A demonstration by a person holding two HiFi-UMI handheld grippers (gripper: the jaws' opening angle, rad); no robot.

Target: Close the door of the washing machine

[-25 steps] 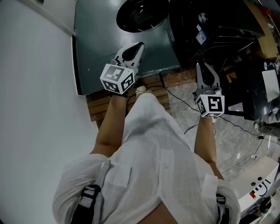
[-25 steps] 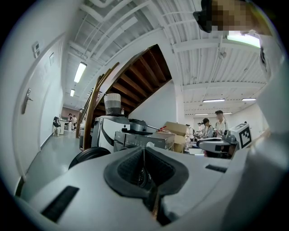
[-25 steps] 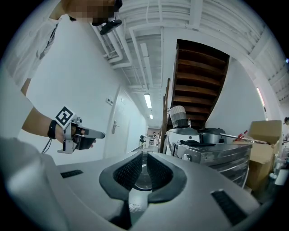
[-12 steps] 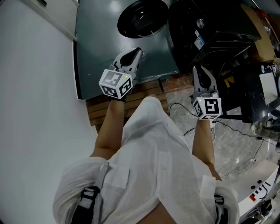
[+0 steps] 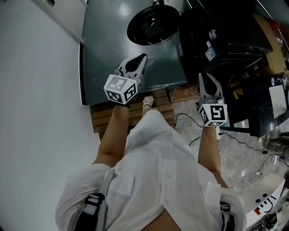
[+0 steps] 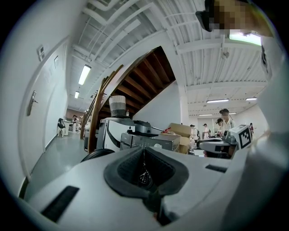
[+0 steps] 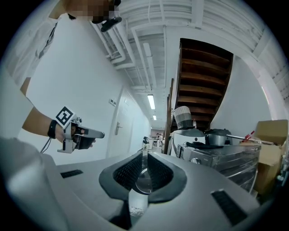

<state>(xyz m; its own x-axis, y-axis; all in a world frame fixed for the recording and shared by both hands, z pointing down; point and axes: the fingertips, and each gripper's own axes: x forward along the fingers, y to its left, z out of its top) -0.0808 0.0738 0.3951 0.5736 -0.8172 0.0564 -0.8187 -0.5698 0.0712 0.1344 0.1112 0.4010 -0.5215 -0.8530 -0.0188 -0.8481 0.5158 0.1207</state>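
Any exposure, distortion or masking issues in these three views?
Head view: dim, bluish cast; the washing machine is dark, the gear right of it almost black, the wall bright. Left gripper view: heavy fisheye, black corners, a ceiling light blown out beside a mosaic patch. Right gripper view: same fisheye, mosaic patch top left.

Brings the washing machine (image 5: 117,40) further down into the head view, baring nearly the whole of its round dark porthole (image 5: 153,25), which was cut off at the top edge a second ago. Sets the left hand-held gripper (image 5: 142,58) and the right hand-held gripper (image 5: 205,77) slightly lower in the frame. Bares a pale shoe (image 5: 147,102) on the wooden pallet (image 5: 108,115) again, hidden half a second ago.
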